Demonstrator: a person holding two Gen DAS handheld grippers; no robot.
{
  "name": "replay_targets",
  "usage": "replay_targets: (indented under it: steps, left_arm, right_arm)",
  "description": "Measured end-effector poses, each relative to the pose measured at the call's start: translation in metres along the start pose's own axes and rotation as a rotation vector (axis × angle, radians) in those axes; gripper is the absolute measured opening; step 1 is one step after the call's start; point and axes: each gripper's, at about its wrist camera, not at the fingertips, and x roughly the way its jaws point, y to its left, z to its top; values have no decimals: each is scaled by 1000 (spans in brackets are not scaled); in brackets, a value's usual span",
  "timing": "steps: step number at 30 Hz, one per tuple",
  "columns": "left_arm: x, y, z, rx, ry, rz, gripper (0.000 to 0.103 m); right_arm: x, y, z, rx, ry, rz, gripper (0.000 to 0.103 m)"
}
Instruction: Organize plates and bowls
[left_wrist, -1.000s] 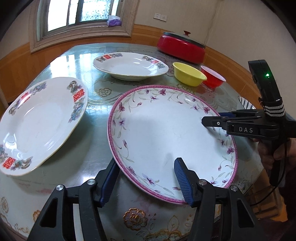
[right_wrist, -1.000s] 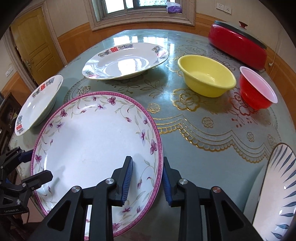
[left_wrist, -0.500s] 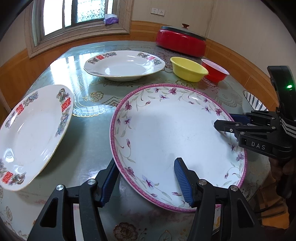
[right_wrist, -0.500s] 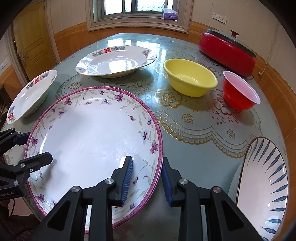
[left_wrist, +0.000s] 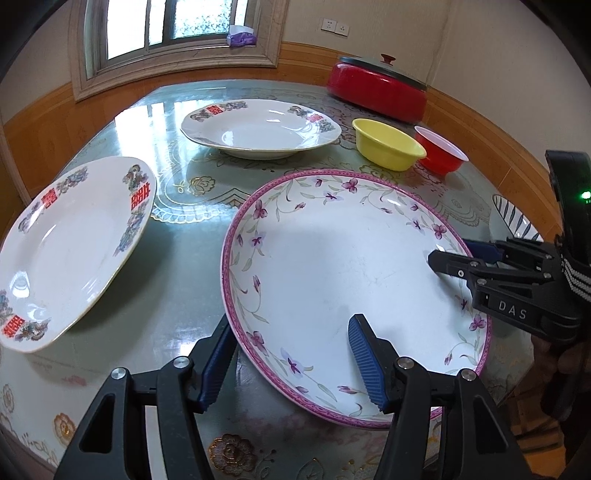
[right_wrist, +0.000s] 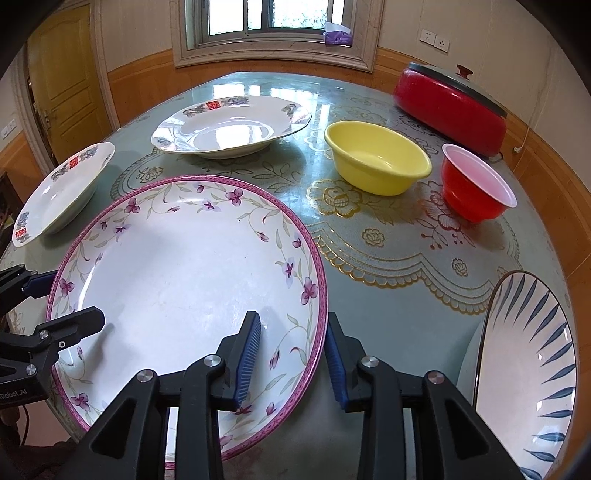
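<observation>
Glass-topped table (right_wrist: 391, 306); floral plate's (right_wrist: 177, 280) rim between right gripper's (right_wrist: 291, 360) pads.

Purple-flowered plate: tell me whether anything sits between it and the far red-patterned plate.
Nothing visible does. Between the purple-flowered plate and the far red-patterned plate lies only bare table. The yellow bowl stands off to the right.

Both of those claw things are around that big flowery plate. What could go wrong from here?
Each gripper straddles only the rim of the pink plate, on opposite sides, and a visible gap shows beside the right gripper's fingers, which have just been opening, so the plate could slip or tip. The left gripper also stands wide around the rim. The plate reaches past the table edge toward the person, so a slip might send it to the floor. The striped plate sits close to the right gripper and could get knocked.
</observation>
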Motion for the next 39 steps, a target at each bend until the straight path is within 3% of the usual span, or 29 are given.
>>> replay_targets:
  steps: [7, 15, 20, 29, 33, 39]
  left_arm:
    - [-21, 17, -3, -16, -44, 6, 64]
    - [-40, 32, -1, 32, -74, -64, 64]
    - [-50, 39, -1, 61, -78, -112, 67]
    - [-79, 60, 9, 81, -130, -95, 69]
    - [-91, 75, 16, 64, -158, -104, 72]
    - [-99, 94, 23, 45, -184, -101, 72]
  right_arm:
    - [-4, 2, -3, 50, 21, -46, 35]
    - [-5, 11, -1, 92, 54, -149, 35]
    - [-6, 16, -2, 128, 65, -161, 36]
    - [-19, 18, 3, 286, 41, -179, 39]
    - [-12, 20, -1, 252, 85, -200, 41]
    - [-24, 3, -11, 347, 53, -245, 41]
